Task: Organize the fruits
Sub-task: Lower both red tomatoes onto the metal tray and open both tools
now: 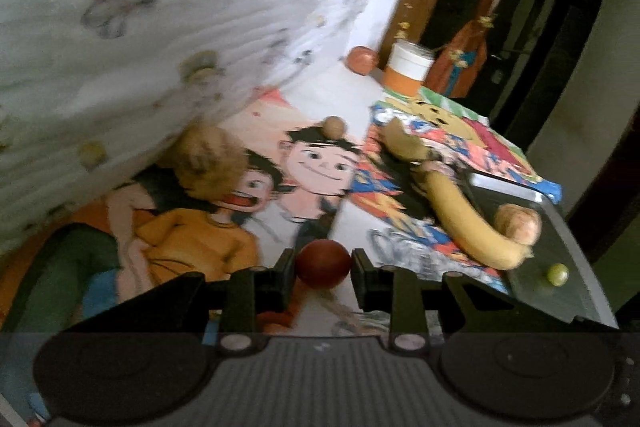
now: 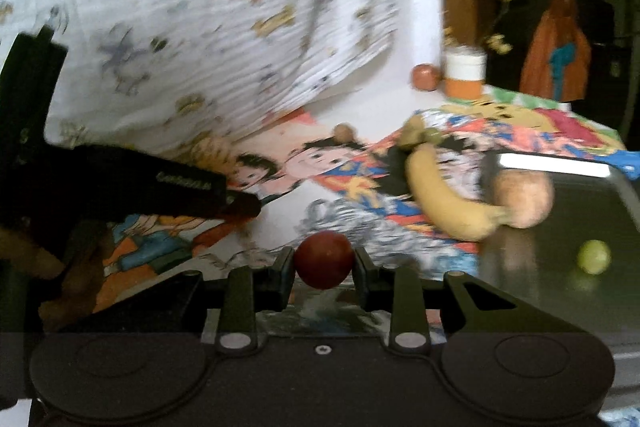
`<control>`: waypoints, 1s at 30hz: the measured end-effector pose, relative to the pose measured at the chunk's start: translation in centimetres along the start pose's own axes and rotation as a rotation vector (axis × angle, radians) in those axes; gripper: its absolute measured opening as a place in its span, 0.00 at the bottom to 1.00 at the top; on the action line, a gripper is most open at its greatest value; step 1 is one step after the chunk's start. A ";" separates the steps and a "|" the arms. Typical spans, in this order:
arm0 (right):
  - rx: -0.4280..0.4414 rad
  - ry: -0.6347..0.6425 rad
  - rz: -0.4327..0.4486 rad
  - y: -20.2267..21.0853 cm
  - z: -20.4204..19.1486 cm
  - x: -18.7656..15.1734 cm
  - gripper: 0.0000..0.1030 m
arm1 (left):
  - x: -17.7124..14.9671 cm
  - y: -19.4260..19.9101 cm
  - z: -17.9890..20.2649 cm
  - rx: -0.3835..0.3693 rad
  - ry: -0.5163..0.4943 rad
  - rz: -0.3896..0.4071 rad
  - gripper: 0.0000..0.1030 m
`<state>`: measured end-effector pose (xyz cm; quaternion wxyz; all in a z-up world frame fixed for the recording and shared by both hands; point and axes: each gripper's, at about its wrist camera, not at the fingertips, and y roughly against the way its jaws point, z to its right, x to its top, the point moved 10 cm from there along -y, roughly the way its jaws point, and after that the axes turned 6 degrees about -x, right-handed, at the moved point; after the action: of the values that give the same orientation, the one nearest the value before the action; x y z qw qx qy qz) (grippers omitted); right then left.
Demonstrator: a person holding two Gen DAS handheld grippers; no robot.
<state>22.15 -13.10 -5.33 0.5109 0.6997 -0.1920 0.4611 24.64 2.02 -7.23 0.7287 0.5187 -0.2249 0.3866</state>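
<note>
L tongs are shut on a dark red fruit, pads pressing both sides, low centre of the left wrist view. R tongs likewise clamp a red round fruit, low centre of the right wrist view. Both are held just above the cartoon-print cloth covering the worktop. The L tool also shows as a dark shape at mid left of the right wrist view; its tip is too blurred to read.

Both frames are smeared, so fruit IDs are approx.

- Banana lies diagonally at right, lower end over the edge of a dark tray.
- On the tray: a pale round fruit, touching the banana end, and a small green grape apart from both, nearer the frame's lower right.
- A greenish-brown fruit sits at the banana's upper end.
- Small tan ball-like fruit rests mid frame on the cloth, on a cartoon head.
- Bigger brown fruit, prob. rough-skinned, sits left of centre by the hanging patterned sheet.
- Far back, upper right: an orange-red fruit just beside a white-lidded orange cup.
</note>
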 end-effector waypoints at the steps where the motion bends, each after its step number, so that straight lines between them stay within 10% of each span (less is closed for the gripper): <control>1: -0.014 -0.009 0.009 0.4 0.6 0.1 0.32 | -0.1 0.1 0.7 -0.012 -0.009 0.000 0.32; 16: -0.320 -0.094 0.060 5.5 12.9 -2.4 0.32 | -2.6 -1.6 12.0 -0.175 -0.154 -0.097 0.32; 30: -0.402 -0.152 0.020 5.9 17.9 -5.2 0.32 | -4.4 -5.4 19.4 -0.267 -0.288 -0.166 0.32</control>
<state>23.26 -32.52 -7.47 0.6197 0.6145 -0.3251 0.3643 27.74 -18.32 -6.64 0.7805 0.4842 -0.3325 0.2140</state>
